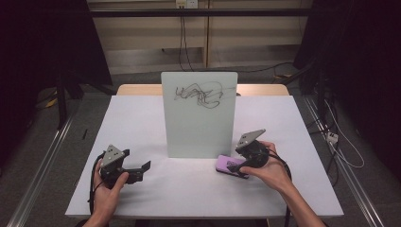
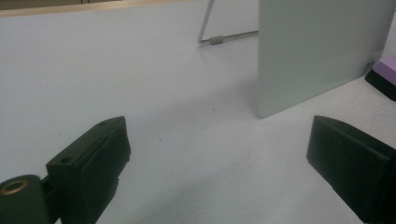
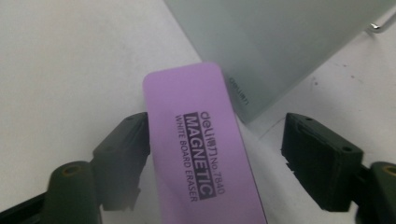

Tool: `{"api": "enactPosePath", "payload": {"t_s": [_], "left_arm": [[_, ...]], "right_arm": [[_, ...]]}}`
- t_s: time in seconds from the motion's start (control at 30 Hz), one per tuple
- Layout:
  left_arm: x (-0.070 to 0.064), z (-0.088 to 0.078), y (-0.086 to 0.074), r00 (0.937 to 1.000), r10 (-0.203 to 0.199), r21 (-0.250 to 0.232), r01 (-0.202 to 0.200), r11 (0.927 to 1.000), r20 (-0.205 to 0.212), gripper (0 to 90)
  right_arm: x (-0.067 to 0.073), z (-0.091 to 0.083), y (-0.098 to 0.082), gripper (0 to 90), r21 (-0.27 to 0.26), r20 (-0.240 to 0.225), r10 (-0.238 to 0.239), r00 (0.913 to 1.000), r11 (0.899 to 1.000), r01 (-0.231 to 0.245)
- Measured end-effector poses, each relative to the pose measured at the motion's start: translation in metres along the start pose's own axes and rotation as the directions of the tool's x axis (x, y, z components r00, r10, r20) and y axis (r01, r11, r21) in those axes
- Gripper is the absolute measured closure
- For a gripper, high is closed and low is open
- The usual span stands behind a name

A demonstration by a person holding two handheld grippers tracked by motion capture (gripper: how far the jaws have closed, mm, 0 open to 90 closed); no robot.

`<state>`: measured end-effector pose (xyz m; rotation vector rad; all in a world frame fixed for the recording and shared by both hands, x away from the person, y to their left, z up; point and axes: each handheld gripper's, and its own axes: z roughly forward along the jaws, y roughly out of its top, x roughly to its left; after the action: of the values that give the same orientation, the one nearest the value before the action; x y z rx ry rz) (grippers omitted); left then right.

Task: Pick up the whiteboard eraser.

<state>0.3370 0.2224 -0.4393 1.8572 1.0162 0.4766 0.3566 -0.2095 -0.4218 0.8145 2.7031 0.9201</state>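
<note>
Looking down from the high view, you have the white table (image 1: 142, 118) in front of you with a small whiteboard (image 1: 198, 116) standing upright near its middle, black scribbles across its upper part. Your left gripper (image 1: 142, 169) rests on the table at the left, well apart from the board, its jaws pointing toward the centre. Your right gripper (image 1: 235, 166) sits at the right, just beside the board's lower right corner, and it is down over a purple whiteboard eraser (image 1: 226, 164) lying flat on the table.

From the left gripper view, your two black jaws stand spread wide with bare table between them. The whiteboard (image 2: 322, 51) rises ahead on the right, its wire stand (image 2: 219, 39) showing behind it, and a corner of the purple eraser (image 2: 386, 72) peeks in at the far right edge.

From the right gripper view, the eraser (image 3: 201, 140) lies between your jaws, its printed label facing up. The left jaw sits right against the eraser's long edge, while the right jaw stands apart from the other edge with a clear gap of table showing. So the jaws straddle the eraser without pinching it. The whiteboard's lower edge (image 3: 280, 46) stands just beyond the eraser's far end.
</note>
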Motion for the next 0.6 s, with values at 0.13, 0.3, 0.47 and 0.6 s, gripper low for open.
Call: {"api": "enactPosePath", "payload": {"t_s": [0.13,0.3,0.47,0.6], "left_arm": [[0.000,0.000,0.000,1.0000,0.006,-0.001,-0.006,1.0000,-0.002,6.0],[0.000,0.001,-0.001,1.0000,0.002,0.002,-0.002,1.0000,0.003,6.0],[0.001,0.000,-0.001,1.0000,0.003,0.001,-0.003,1.0000,-0.008,6.0],[0.002,-0.001,-0.001,0.9999,-0.003,0.000,0.003,1.0000,-0.013,6.0]], "right_arm": [[0.003,0.003,0.003,27.9,0.032,-0.004,-0.050,0.9987,0.998,0.050],[0.005,0.007,0.004,28.7,0.062,-0.007,-0.077,0.9970,0.995,0.077],[0.003,0.012,0.004,31.6,0.090,-0.029,-0.080,0.9964,0.992,0.083],[0.005,0.015,0.005,32.5,0.114,-0.034,-0.105,0.9939,0.988,0.108]]}}
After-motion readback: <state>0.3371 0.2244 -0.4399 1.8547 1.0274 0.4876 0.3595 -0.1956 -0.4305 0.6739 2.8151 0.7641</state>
